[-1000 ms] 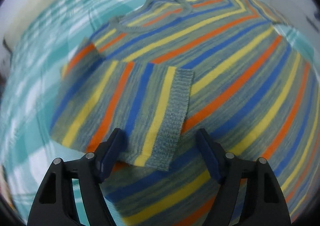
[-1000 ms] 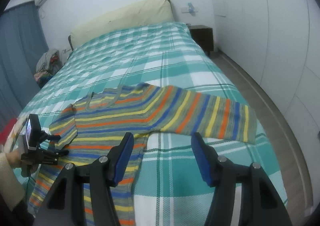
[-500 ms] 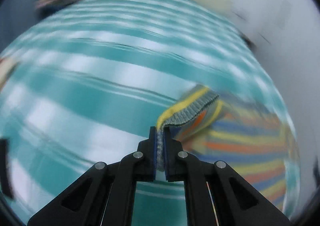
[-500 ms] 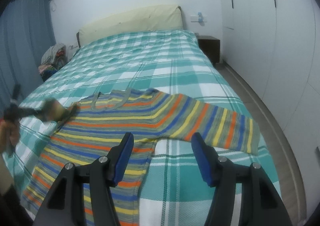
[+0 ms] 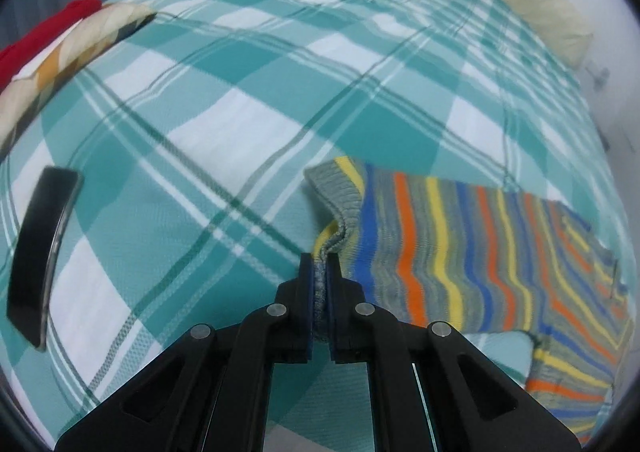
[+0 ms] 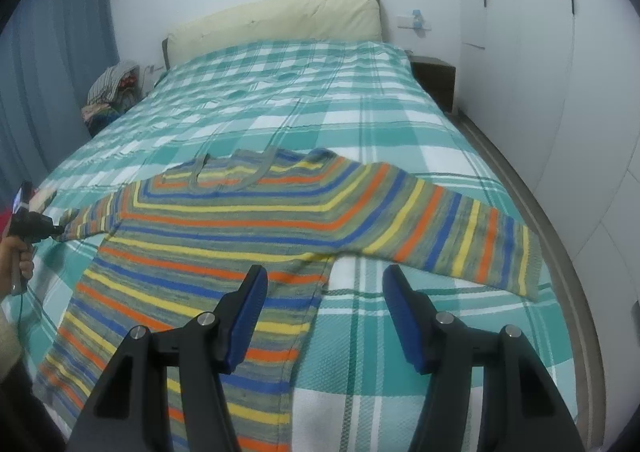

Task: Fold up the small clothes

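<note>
A small striped sweater (image 6: 248, 220) in grey, blue, orange and yellow lies flat on the green plaid bed (image 6: 320, 92), neckline toward the headboard. My left gripper (image 5: 319, 264) is shut on the grey ribbed cuff (image 5: 340, 196) of one sleeve, which stretches out over the bedspread to the sweater's left. In the right wrist view that gripper (image 6: 60, 229) shows at the far left, held by a hand (image 6: 20, 256). My right gripper (image 6: 324, 288) hovers open above the sweater's right armpit, nothing between its fingers. The other sleeve (image 6: 460, 232) lies spread to the right.
A black phone (image 5: 40, 252) lies on the bedspread left of the held cuff. Red and patterned folded cloth (image 5: 48, 48) sits at the bed's left edge. A cream headboard (image 6: 276, 24), a dark nightstand (image 6: 434, 76) and a clothes pile (image 6: 112, 92) ring the bed.
The left gripper closed on the folded-in sleeve's cuff and pulled it outward to the left, unfolding the sleeve flat. The right gripper drifted slightly and stayed open.
</note>
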`<action>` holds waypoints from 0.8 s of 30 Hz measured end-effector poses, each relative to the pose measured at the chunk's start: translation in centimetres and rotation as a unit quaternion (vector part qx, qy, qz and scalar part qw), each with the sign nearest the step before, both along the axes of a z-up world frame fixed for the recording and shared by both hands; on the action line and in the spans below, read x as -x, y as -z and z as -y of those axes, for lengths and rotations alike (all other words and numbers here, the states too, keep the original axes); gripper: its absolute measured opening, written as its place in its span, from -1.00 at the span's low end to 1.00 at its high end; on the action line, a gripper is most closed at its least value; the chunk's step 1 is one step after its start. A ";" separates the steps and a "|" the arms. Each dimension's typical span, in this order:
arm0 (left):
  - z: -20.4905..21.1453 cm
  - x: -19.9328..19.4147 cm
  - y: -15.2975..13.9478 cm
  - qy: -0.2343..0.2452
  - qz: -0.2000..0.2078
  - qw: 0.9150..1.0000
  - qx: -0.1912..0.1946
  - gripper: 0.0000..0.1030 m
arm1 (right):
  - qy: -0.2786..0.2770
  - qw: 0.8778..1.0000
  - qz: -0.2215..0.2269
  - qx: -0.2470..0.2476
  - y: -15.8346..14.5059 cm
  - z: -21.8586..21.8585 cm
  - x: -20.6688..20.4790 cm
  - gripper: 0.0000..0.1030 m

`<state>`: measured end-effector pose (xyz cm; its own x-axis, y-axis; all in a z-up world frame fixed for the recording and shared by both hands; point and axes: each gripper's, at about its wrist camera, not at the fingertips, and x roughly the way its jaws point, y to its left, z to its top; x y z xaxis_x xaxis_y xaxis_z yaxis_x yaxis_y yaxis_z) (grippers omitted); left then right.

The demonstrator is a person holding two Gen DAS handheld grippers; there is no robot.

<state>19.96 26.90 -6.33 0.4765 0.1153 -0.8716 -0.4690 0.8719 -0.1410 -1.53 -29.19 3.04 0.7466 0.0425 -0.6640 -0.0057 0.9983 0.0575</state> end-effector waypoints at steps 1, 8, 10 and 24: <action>0.0 0.0 0.2 -0.001 -0.006 1.000 -0.004 -0.94 | -0.001 1.000 -0.002 0.001 0.1 0.0 -0.1 0.16; -0.4 -0.2 1.6 0.005 -0.025 0.999 -0.035 -0.94 | 0.004 1.000 -0.012 0.000 0.6 0.7 -0.1 0.16; -0.3 -0.3 1.9 0.015 -0.027 0.999 -0.042 -0.90 | 0.007 1.000 -0.014 -0.003 0.7 1.1 -0.1 0.16; 0.5 9.7 -4.4 0.060 0.001 0.997 0.046 0.26 | -0.006 0.997 -0.069 -0.020 1.1 2.5 5.9 0.38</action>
